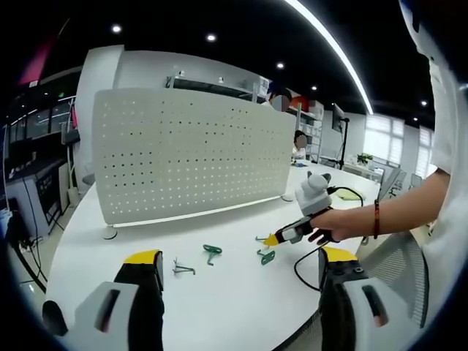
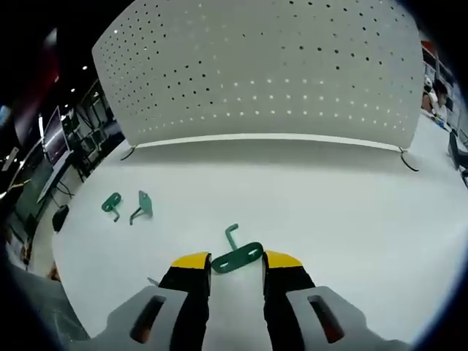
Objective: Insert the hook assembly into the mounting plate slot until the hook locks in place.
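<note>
A white perforated mounting plate (image 1: 190,153) (image 2: 263,73) stands upright at the back of the white table (image 1: 234,307) (image 2: 329,197). My right gripper (image 2: 237,260) is shut on a green hook (image 2: 238,257) that spans the gap between its yellow tips, low over the table. The left gripper view has this right gripper (image 1: 273,240) coming in from the right, held by a hand, with the green hook (image 1: 266,256) at its tip. My left gripper (image 1: 240,256) is open wide and holds nothing. Ahead of it lie a green hook (image 1: 212,252) and a grey wire hook (image 1: 183,269).
Two loose green hooks (image 2: 111,203) (image 2: 142,205) lie to the left of my right gripper. A black cable (image 1: 306,269) loops near the table's right edge, beside a mesh chair (image 1: 398,256). People sit at desks behind the plate.
</note>
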Action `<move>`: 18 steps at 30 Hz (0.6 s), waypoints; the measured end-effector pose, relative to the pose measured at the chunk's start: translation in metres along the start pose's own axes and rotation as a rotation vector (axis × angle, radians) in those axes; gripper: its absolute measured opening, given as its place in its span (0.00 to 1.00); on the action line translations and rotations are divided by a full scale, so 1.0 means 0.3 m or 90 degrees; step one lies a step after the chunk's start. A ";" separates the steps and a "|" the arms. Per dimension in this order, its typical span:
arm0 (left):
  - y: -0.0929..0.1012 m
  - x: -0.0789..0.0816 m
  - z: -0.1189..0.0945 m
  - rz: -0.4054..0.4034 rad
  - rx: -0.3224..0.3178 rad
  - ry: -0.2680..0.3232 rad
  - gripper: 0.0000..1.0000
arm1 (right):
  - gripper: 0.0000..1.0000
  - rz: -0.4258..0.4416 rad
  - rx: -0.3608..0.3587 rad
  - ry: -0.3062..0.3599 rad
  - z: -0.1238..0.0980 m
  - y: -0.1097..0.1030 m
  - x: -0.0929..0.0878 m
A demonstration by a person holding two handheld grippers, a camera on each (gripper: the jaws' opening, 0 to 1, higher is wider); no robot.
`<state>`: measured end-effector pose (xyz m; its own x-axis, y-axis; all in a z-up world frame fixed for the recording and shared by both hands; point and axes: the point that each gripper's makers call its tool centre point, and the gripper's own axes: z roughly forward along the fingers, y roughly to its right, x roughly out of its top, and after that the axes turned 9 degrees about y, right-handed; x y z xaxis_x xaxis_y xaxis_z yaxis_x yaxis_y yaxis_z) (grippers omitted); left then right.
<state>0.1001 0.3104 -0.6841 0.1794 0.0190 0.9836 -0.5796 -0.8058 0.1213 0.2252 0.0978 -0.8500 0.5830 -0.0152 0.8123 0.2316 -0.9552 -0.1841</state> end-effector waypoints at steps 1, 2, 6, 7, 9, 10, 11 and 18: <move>0.001 0.000 0.000 0.000 0.000 0.000 0.89 | 0.28 -0.004 -0.004 -0.003 -0.004 0.003 -0.001; 0.001 0.001 0.001 0.000 0.000 0.002 0.89 | 0.28 -0.005 -0.004 -0.002 -0.004 0.002 -0.001; 0.002 0.003 0.001 -0.001 -0.001 0.002 0.89 | 0.29 0.002 -0.004 -0.008 -0.008 0.003 -0.008; 0.002 0.004 0.001 -0.001 -0.001 0.003 0.89 | 0.29 0.001 -0.005 -0.008 -0.009 0.005 -0.010; 0.002 0.004 0.000 -0.002 -0.001 0.004 0.89 | 0.29 0.000 -0.006 -0.013 -0.014 0.007 -0.016; 0.003 0.003 0.000 -0.003 -0.001 0.003 0.89 | 0.28 -0.001 -0.009 -0.011 -0.017 0.012 -0.017; 0.003 0.003 0.000 -0.003 -0.001 0.003 0.89 | 0.27 0.002 -0.014 -0.013 -0.020 0.018 -0.021; 0.009 0.005 0.007 -0.002 -0.008 0.003 0.88 | 0.21 -0.005 -0.020 -0.018 -0.027 0.036 -0.024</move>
<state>0.1005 0.3069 -0.6825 0.1776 0.0250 0.9838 -0.5891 -0.7981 0.1266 0.2170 0.0851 -0.8534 0.6034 0.0003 0.7974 0.2121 -0.9640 -0.1602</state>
